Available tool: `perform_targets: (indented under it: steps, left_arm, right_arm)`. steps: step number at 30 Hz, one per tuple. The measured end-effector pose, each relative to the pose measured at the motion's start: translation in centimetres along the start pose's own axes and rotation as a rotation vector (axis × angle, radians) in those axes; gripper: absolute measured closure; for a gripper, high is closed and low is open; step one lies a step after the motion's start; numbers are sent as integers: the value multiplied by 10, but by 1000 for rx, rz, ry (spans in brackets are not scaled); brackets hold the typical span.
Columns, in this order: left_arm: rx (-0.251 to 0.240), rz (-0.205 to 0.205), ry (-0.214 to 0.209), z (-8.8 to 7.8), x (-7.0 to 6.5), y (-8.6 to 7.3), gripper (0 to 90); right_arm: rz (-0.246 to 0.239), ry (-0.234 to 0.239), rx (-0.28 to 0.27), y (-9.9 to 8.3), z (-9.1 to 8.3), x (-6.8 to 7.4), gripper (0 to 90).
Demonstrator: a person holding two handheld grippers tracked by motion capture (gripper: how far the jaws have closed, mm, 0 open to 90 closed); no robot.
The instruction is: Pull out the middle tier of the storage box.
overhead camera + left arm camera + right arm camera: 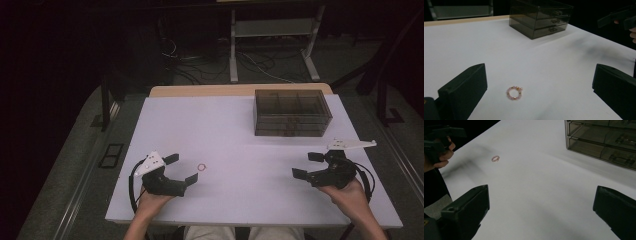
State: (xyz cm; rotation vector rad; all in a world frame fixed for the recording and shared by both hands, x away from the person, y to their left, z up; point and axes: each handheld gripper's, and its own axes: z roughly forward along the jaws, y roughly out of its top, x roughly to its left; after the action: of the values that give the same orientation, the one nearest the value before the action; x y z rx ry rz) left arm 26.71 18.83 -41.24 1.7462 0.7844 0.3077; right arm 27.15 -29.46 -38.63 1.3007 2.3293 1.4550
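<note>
A small pink beaded ring [201, 166] lies on the white table [240, 135], just right of my left gripper [181, 168], which is open. In the left gripper view the ring [514, 92] sits on the table between and slightly ahead of the two black jaws, untouched. My right gripper [307, 165] is open at the table's right side, with nothing between its jaws. From the right gripper view the ring [495, 158] lies far off to the left. A smoky clear drawer box [291, 112] stands at the back right, its drawers shut.
The box with three drawers [540, 17] is the one tall obstacle. Its drawer fronts [604, 142] face the person's side. A wooden strip [240, 90] edges the table's far side. Cables and a metal frame [272, 45] lie on the floor beyond.
</note>
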Motion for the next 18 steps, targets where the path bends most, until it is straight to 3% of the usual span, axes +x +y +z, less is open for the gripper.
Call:
perform_targets:
  steps: [18]
  left_arm:
    - [5,10,2,0,0,0,0]
  right_arm:
    - [20,9,23,10,5,-10,1]
